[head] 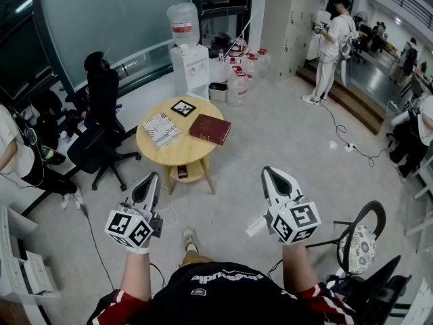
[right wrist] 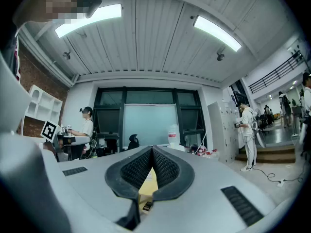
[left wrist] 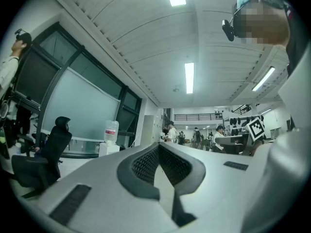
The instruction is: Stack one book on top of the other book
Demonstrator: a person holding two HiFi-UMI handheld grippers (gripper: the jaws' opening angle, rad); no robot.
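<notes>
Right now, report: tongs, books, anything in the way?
Left tongs and right tongs shut, empty, short of the table. Red book and patterned book side by side, unstacked. Path looks open.

Both arms reach forward; the left gripper (head: 150, 183) and right gripper (head: 272, 176) have jaws together, empty.

Nothing legible: print on the black shirt (head: 223, 291) and the water bottle (head: 183, 20) is too blurred.
</notes>
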